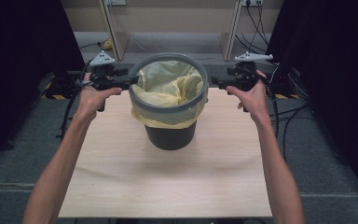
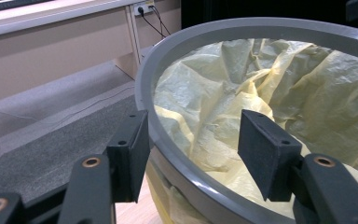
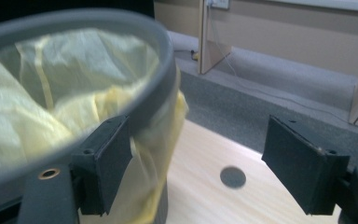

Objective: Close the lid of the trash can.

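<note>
grey ring (image 1: 168, 105) between both open tools

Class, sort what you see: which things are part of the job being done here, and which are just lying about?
In the job: grey ring, yellow bag, black bin, left gripper, right gripper.

Lying about: cables, shelf unit, round table hole.

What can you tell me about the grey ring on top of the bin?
The grey ring is a smooth, plastic-looking hoop lying tilted over the dark bin, with the crinkly yellow bag passing through it. The left gripper has open jaws on both sides of its edge. The right gripper is open beside it, one pad close against the ring.
</note>
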{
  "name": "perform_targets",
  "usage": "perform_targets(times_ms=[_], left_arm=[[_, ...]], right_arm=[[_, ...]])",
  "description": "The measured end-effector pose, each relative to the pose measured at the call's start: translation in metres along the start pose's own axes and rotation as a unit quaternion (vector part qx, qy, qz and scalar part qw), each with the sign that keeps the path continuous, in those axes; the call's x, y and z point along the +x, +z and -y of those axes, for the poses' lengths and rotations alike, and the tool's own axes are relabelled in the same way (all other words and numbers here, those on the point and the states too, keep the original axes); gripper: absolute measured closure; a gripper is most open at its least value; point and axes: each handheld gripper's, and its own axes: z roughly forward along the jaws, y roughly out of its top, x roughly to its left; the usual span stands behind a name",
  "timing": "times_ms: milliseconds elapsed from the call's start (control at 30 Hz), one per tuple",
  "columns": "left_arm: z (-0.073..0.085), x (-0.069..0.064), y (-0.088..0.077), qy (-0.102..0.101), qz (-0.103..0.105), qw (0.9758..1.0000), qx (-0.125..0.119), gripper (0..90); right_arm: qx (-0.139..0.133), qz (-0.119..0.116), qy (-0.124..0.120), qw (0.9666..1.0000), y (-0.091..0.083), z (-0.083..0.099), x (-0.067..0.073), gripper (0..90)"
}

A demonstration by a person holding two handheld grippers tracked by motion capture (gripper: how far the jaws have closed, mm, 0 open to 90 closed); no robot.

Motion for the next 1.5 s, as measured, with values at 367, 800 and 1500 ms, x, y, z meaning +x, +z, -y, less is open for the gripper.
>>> perform_targets(times_ms=[367, 800, 1500], left_arm=[[0.012, 0.012, 0.013, -0.016, 0.002, 0.9999, -0.005, 44.9], [0.013, 0.007, 0.015, -0.002, -0.013, 0.9999, -0.004, 49.1], [0.02, -0.007, -0.041, -0.035, 0.081, 0.9956, -0.031, 25.1]], right_arm=[[0.005, -0.007, 0.0, 1.0, 0.033, -0.013, 0.009, 24.4], [-0.01, -0.023, 0.033, 0.9991, 0.04, 0.001, 0.004, 26.2], [-0.021, -0.003, 0.044, 0.9988, -0.003, 0.013, -0.019, 24.0]])
